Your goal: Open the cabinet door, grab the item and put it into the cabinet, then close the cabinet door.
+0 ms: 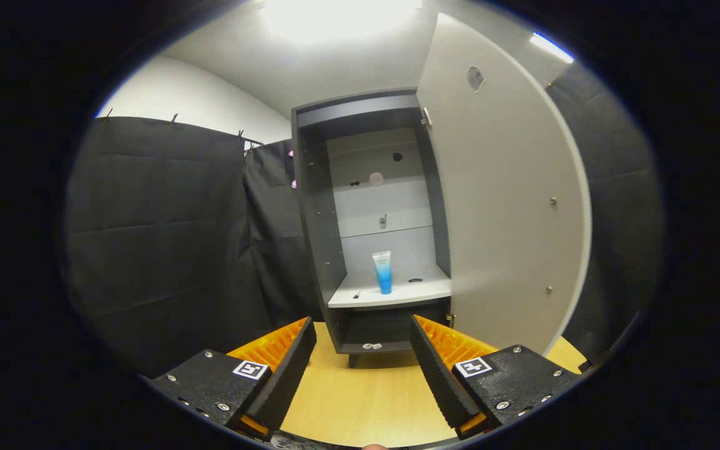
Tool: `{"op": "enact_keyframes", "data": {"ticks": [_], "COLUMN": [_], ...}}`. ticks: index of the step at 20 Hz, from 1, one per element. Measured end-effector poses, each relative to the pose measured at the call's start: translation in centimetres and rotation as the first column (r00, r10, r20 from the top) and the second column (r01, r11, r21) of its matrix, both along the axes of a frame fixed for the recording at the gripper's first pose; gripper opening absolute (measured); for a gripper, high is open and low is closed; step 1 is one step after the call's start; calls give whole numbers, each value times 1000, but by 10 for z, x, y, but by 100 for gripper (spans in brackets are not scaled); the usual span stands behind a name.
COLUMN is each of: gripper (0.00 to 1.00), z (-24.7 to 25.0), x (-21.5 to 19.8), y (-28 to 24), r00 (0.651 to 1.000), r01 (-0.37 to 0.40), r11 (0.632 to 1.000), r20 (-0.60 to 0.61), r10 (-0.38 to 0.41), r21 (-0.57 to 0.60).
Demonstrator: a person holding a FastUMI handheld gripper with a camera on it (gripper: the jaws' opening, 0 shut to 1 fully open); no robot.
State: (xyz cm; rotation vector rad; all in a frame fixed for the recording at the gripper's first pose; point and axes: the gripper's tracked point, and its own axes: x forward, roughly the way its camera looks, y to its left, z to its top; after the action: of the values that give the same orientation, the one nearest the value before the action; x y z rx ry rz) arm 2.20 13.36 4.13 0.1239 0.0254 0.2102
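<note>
A grey cabinet (319, 206) stands on a wooden table (366, 394), beyond my fingers. Its white door (497, 206) is swung wide open to the right. A white and blue tube (383, 271) stands upright on the cabinet's white shelf (391, 295), cap down. My gripper (363, 331) is open, with nothing between its fingers, held back from the cabinet and below the shelf's height. The tube is well ahead of the fingertips, roughly in line with the gap between them.
Black cloth walls (160, 237) hang to the left of the cabinet and behind the open door on the right. A lower compartment (375, 328) lies under the shelf. Bare tabletop lies between my fingers and the cabinet's base.
</note>
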Motion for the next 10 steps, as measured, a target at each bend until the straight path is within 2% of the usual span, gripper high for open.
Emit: {"op": "enact_keyframes", "data": {"ticks": [10], "gripper": [93], "z": [-15], "x": [-26], "y": [-181], "r00": [981], "r01": [186], "r11": [982], "r20": [-54], "r10": [-187], "r21": [-38]}}
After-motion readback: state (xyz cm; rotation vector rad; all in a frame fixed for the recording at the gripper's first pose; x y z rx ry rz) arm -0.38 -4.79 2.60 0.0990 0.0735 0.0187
